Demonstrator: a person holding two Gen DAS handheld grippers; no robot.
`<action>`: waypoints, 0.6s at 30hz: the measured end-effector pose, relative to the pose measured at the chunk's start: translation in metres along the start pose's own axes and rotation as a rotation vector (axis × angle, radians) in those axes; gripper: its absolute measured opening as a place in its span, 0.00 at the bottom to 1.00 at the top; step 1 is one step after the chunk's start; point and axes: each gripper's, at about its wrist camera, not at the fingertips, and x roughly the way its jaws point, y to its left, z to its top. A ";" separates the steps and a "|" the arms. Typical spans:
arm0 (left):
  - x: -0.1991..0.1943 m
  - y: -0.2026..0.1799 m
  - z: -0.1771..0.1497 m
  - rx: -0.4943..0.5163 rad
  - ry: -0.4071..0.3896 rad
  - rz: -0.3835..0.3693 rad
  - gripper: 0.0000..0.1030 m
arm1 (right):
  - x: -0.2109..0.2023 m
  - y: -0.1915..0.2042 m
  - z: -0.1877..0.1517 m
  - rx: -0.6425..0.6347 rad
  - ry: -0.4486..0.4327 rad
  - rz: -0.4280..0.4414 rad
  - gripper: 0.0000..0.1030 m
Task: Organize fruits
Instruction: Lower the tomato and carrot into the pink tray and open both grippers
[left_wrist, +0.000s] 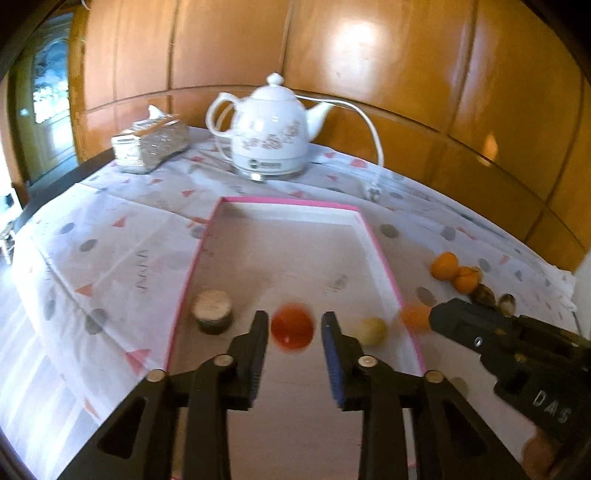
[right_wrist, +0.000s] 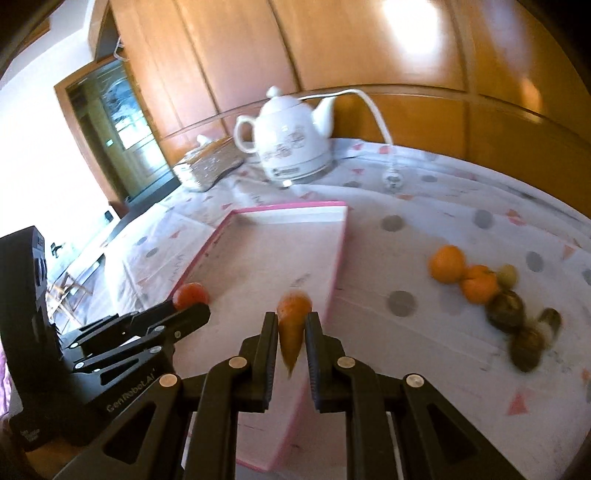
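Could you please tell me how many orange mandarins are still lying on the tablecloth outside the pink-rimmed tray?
2. One mandarin lies right of the tray, the second mandarin touches it on the nearer side. Dark fruits beside them could hide more.

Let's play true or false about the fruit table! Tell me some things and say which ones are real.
1. The right gripper holds a carrot. True.
2. The teapot is black. False: it is white.
3. Two oranges lie on the cloth outside the tray. True.
4. The red fruit sits on the teapot lid. False: it is in the tray, between the left gripper fingers.
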 end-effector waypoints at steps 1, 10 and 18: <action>-0.002 0.003 0.000 -0.008 -0.007 0.009 0.43 | 0.003 0.003 0.000 -0.003 0.003 0.009 0.27; -0.007 0.010 -0.003 -0.039 -0.040 0.037 0.71 | -0.011 0.000 -0.014 0.008 -0.075 -0.080 0.63; -0.013 -0.006 -0.005 0.006 -0.065 0.005 0.82 | -0.031 -0.056 -0.033 0.162 -0.071 -0.156 0.63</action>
